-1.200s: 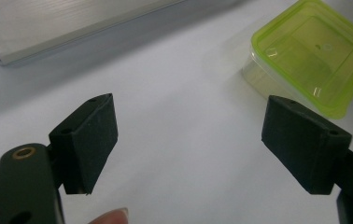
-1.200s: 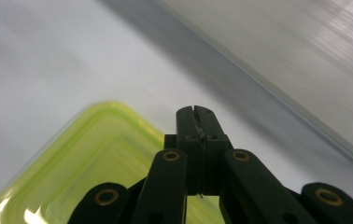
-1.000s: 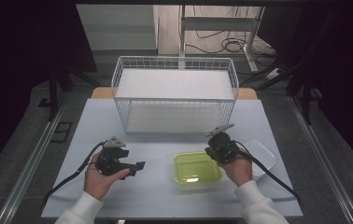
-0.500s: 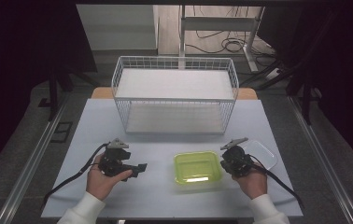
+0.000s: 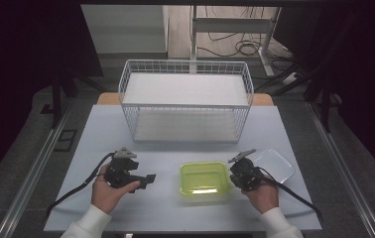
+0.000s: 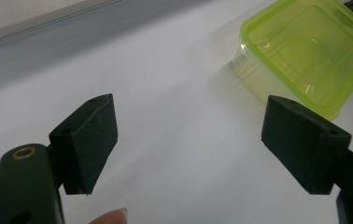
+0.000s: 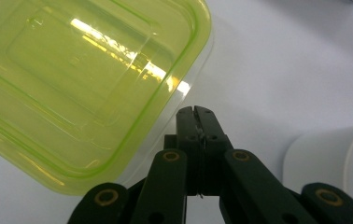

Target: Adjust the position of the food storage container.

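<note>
A translucent yellow-green food box (image 5: 204, 179) with its lid on sits on the pale table, near the front and right of centre. My right gripper (image 5: 235, 174) is low at the box's right side. In the right gripper view its jaws (image 7: 195, 113) are shut with nothing between them, just off the corner of the green box (image 7: 81, 70). My left gripper (image 5: 148, 179) rests to the left of the box and points toward it. In the left gripper view its jaws (image 6: 191, 123) stand wide open and empty, with the green box (image 6: 305, 46) farther off at upper right.
A white wire basket (image 5: 185, 99) stands at the back of the table (image 5: 165, 218). A clear plastic tray (image 5: 275, 166) lies right of my right gripper, and its rim (image 7: 338, 158) appears in the right gripper view. Cables trail from both grippers toward the front edge.
My right hand has moved right and down, from above the box's far right corner to low beside its right side. The left hand has stayed put.
</note>
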A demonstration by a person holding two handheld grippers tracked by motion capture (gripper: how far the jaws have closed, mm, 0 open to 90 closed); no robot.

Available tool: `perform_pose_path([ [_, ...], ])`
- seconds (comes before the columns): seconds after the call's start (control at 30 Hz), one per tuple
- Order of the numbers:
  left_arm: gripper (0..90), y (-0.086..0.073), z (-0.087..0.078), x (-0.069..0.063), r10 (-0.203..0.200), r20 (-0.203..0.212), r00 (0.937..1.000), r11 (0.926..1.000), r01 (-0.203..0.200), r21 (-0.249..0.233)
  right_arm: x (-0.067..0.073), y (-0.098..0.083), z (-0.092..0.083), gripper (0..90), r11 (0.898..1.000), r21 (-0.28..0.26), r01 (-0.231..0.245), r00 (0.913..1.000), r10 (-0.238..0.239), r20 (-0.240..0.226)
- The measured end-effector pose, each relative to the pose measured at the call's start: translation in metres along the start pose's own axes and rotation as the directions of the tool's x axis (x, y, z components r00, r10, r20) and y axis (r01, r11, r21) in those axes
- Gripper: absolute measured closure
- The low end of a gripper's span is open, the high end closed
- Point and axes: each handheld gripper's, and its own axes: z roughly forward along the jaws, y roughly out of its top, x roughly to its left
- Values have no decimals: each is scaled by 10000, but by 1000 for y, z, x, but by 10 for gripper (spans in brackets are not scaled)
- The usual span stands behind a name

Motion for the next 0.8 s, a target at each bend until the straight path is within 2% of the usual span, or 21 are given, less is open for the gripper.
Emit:
perform_pose_path([
  [0.23, 183, 0, 2, 0, 44, 84, 10000, 10000, -44, 58, 5, 4, 4, 888, 9996, -193, -215, 9989, 207, -415],
  [0.33, 183, 1, 3, 0, 54, 120, 9999, 9999, -55, 83, 12, 11, 3, 888, 9997, -200, 113, 9995, -118, -284],
  [0.37, 183, 0, 3, 0, 29, 123, 9999, 10000, -30, 94, 14, 13, 2, 888, 9997, -239, 93, 9988, -104, -469],
  [0.53, 183, 0, 3, 0, 65, 128, 9999, 9999, -67, 121, 25, 18, 9, 888, 9990, -144, 428, 9978, -434, -493],
  [0.57, 183, 0, 3, 0, 65, 128, 9999, 9999, -67, 121, 25, 18, 9, 888, 9990, -144, 428, 9978, -434, -493],
  [0.6, 183, 0, 3, 0, 88, 128, 9999, 9999, -89, 141, 27, 20, 10, 888, 9993, -204, 306, 9969, -320, -714],
  [0.73, 189, 0, 4, 0, 90, 174, 9998, 9998, -92, 161, 27, 22, 13, 888, 9993, -319, 207, 9966, -232, -789],
  [0.8, 191, 0, 5, 0, 88, 162, 9998, 9998, -91, 179, 30, 25, 14, 888, 9987, -407, 317, 9967, -346, -729],
])
